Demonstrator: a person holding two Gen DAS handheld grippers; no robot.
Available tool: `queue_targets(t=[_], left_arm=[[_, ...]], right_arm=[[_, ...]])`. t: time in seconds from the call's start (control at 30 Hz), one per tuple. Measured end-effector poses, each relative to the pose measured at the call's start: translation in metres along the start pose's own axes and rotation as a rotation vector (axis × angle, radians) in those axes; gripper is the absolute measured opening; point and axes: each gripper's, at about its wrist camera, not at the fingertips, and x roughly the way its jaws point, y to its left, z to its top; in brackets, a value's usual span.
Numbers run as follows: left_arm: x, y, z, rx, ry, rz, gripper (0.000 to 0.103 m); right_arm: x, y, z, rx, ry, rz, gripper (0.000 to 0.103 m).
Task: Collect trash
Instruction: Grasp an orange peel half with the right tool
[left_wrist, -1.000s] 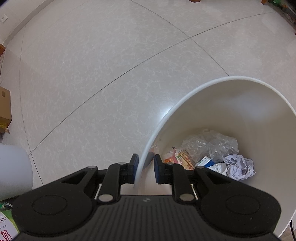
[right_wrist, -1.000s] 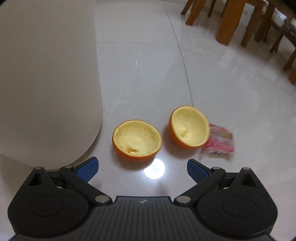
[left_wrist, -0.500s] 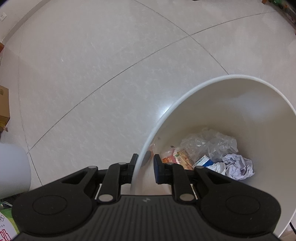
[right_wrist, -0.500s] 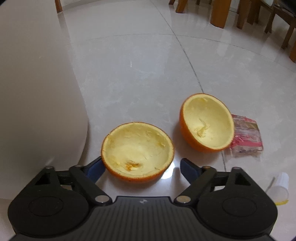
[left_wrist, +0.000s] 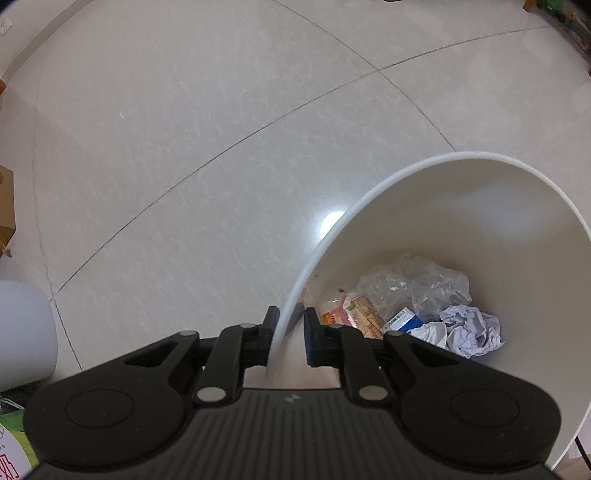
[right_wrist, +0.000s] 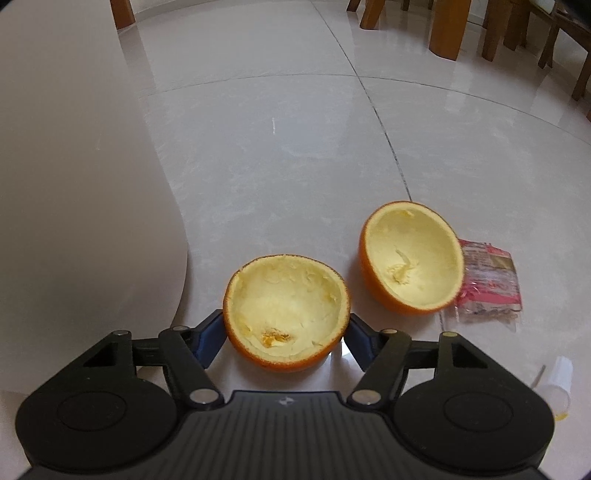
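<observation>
In the left wrist view my left gripper (left_wrist: 290, 332) is shut on the rim of a white trash bin (left_wrist: 369, 199), one finger outside the wall and one inside. Inside lie crumpled paper (left_wrist: 469, 328), a clear plastic bag (left_wrist: 417, 284) and a snack wrapper (left_wrist: 362, 314). In the right wrist view my right gripper (right_wrist: 286, 332) holds a hollow orange peel half (right_wrist: 286, 295) on the floor, its blue pads against both sides. A second peel half (right_wrist: 412, 266) leans to the right, against a red wrapper (right_wrist: 487, 284).
The bin's white wall (right_wrist: 74, 184) fills the left of the right wrist view. A small white cup (right_wrist: 556, 380) lies at the right edge. Wooden chair legs (right_wrist: 443, 26) stand at the back. A cardboard box (left_wrist: 5, 206) and a white object (left_wrist: 22, 328) sit at the left.
My right gripper moved down and forward over the nearer peel half and its fingers narrowed from wide open onto the peel's sides. The left gripper kept hold of the bin rim.
</observation>
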Motion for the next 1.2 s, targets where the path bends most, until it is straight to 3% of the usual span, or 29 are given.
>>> queue_targets(t=[0.37,0.63,1.2], left_arm=[[-0.002,0.003,-0.003,0.01,-0.012,-0.013,0.011],[-0.003,0.003,-0.006,0.049,-0.031,-0.024,0.011],[-0.005,0.004,-0.01,0.123,-0.045,-0.053,0.008]], right_arm=[[-0.073,-0.021,0.009,-0.069,0.038,-0.022,0.071],[-0.156,-0.03,0.035,-0.069,-0.02,0.001,0.071],[-0.265,0.02,0.098,-0.2,-0.123,0.111,0.071]])
